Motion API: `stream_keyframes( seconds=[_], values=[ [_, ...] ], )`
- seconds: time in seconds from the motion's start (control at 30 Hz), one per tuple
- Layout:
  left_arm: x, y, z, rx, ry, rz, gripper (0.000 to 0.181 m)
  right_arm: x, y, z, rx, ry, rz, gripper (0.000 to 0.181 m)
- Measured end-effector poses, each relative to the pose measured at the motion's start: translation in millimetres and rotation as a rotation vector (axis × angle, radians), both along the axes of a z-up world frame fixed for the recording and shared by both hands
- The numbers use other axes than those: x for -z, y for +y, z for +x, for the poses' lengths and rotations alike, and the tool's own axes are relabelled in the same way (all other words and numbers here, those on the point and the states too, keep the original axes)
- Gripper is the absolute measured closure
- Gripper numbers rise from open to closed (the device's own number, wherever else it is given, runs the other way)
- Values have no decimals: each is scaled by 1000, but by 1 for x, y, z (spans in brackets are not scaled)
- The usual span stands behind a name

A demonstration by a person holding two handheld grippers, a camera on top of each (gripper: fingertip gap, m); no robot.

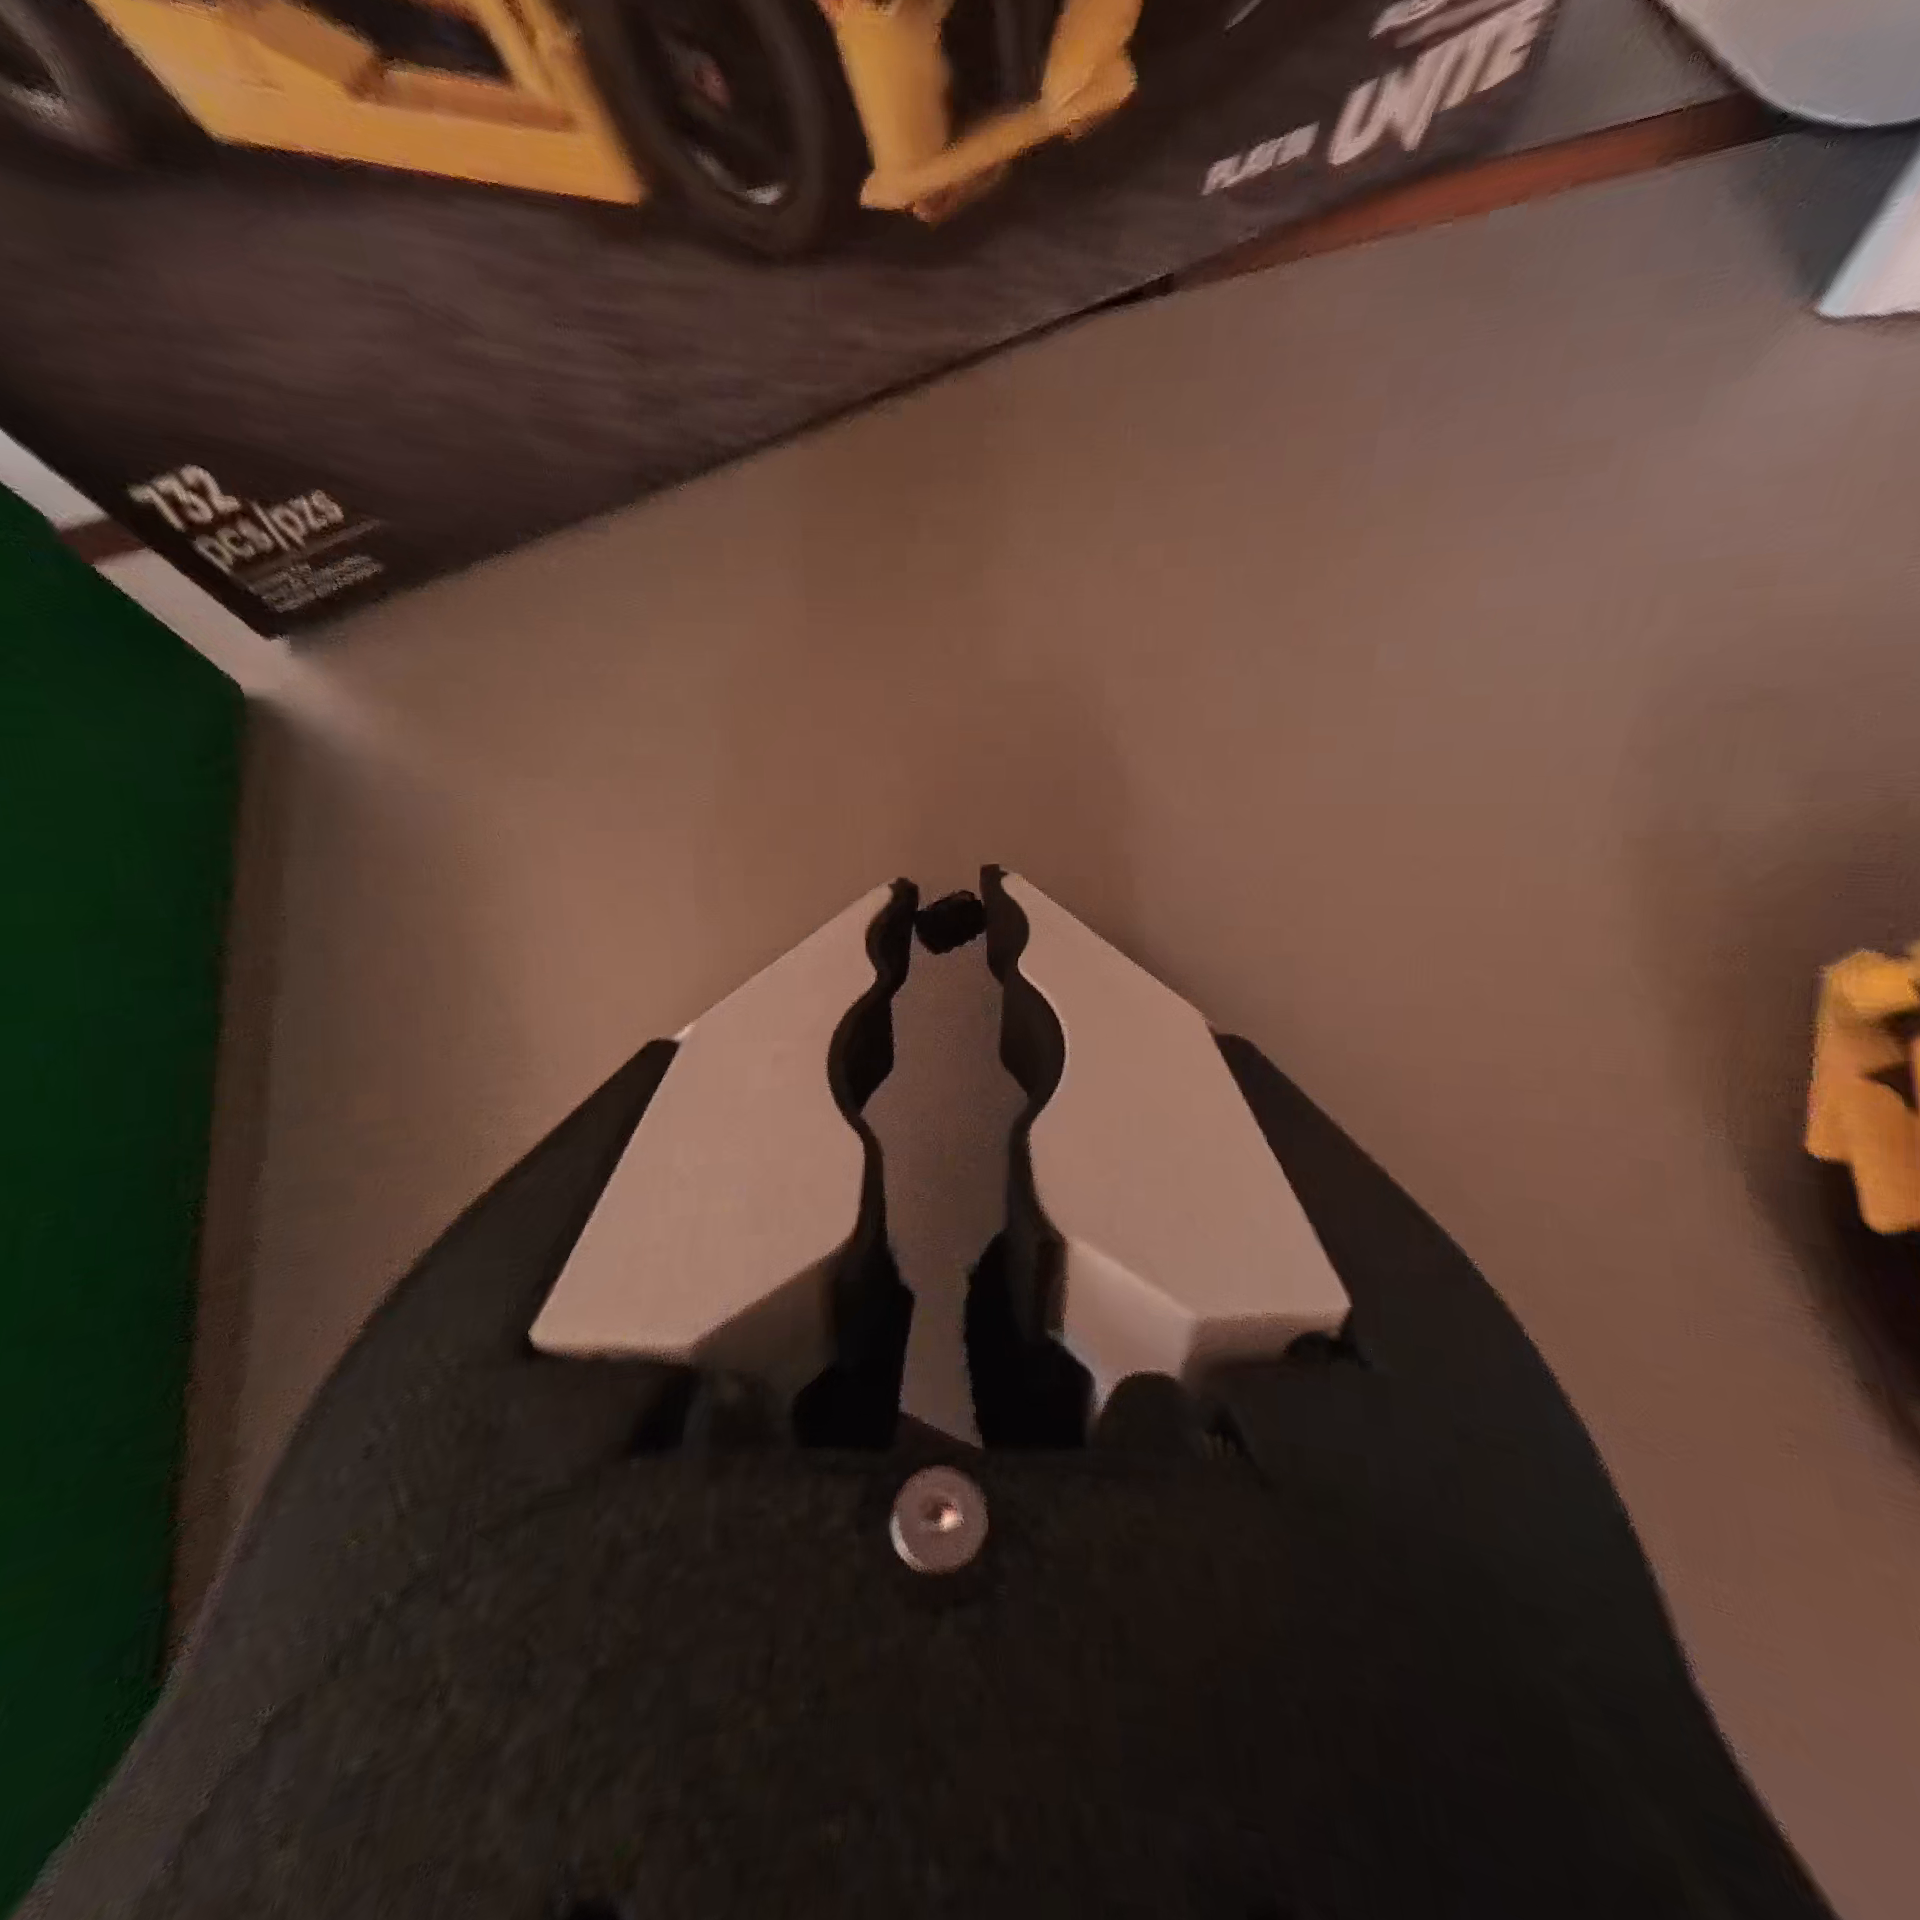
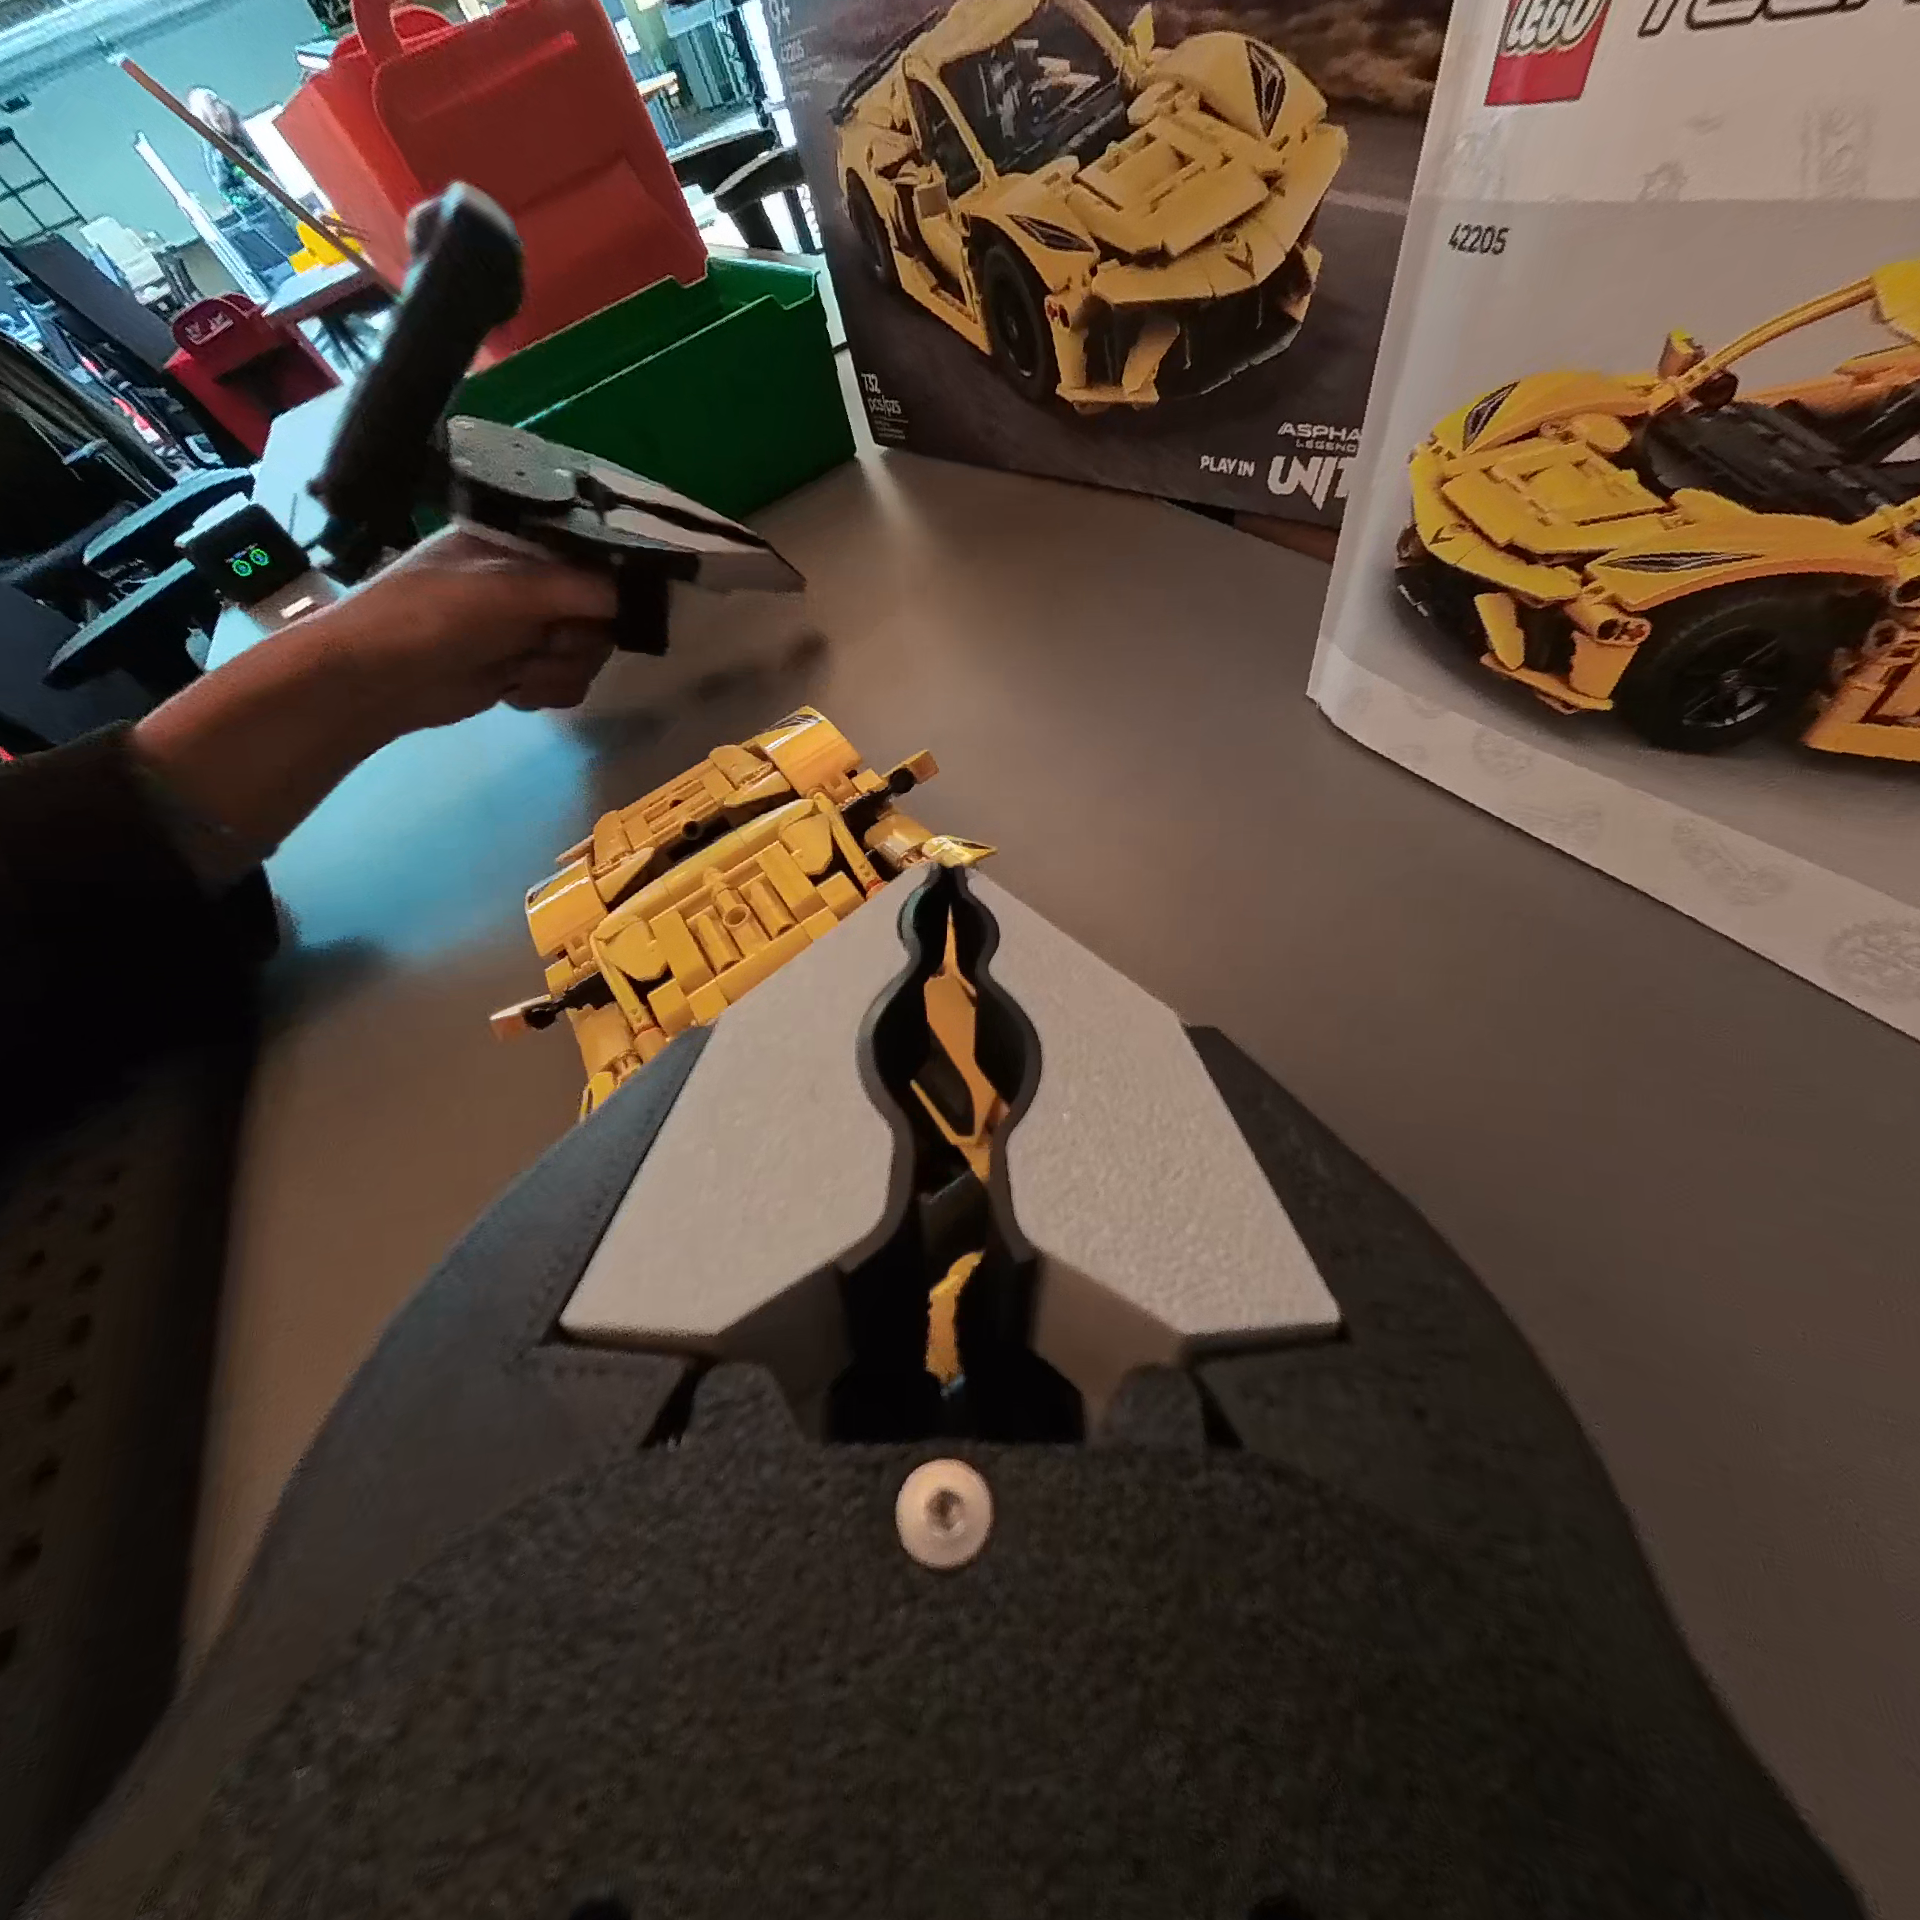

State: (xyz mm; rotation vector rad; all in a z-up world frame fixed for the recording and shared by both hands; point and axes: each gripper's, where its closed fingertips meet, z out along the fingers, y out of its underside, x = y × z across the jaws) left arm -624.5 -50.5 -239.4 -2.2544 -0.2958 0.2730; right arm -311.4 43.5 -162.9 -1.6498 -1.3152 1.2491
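Note:
My left gripper [image 1: 945,896] is shut on a small black piece [image 1: 943,925], pinched at its fingertips above the grey table [image 1: 1299,623]. It also shows in the right wrist view [image 2: 774,577], held by a hand above the table to the left of and beyond the yellow brick-built car model [image 2: 707,904]. My right gripper [image 2: 951,873] is shut on the near right side of that model, and yellow parts show through the gap between its fingers. The model lies on the table. Its edge shows at the right in the left wrist view [image 1: 1870,1101].
A dark set box [image 2: 1091,260] picturing a yellow car stands at the back, and also shows in the left wrist view [image 1: 468,312]. A white instruction booklet [image 2: 1558,675] leans at the right. A green bin [image 2: 686,395] with a raised red lid [image 2: 520,156] stands back left.

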Motion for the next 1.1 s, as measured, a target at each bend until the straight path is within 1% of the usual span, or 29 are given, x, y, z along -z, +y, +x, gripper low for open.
stream_keyframes(
  seconds=[0.07, 0.1, 0.2, 0.33, 0.53, 0.63, 0.77, 0.87, 0.9, 1.0, 1.1],
  values=[
    [16, 1, -5, -5, -70, -48, 167, 1, 0, -1, -3, -7, 9, 181],
    [19, 1, -6, -1, -100, -50, 163, 1, 0, -1, -2, -8, 12, 181],
    [12, -5, -15, -37, -161, -8, 152, -1, -1, -1, -4, -5, 14, 181],
    [-10, -13, -25, -84, -236, 146, 151, -6, 4, 2, 15, 21, 30, 181],
    [-7, -31, -38, -124, -249, 147, 151, -14, 16, 5, 72, 83, 56, 180],
    [-9, -29, -28, -87, -301, 168, 152, -16, 16, 5, 75, 93, 53, 180],
    [-16, -24, -22, -61, -247, 193, 156, -20, 20, 7, 91, 105, 74, 180],
    [-26, -8, -3, 16, -249, 275, 157, -22, 29, 9, 126, 124, 77, 178],
    [-31, -1, 9, 67, -261, 308, 156, -23, 31, 10, 131, 140, 70, 175],
    [-56, 14, 58, 287, -283, 411, 156, -21, 36, 10, 125, 157, 43, 163],
    [-94, 15, 112, 533, -313, 574, 152, -17, 38, 11, 114, 140, 39, 153]
  ],
)
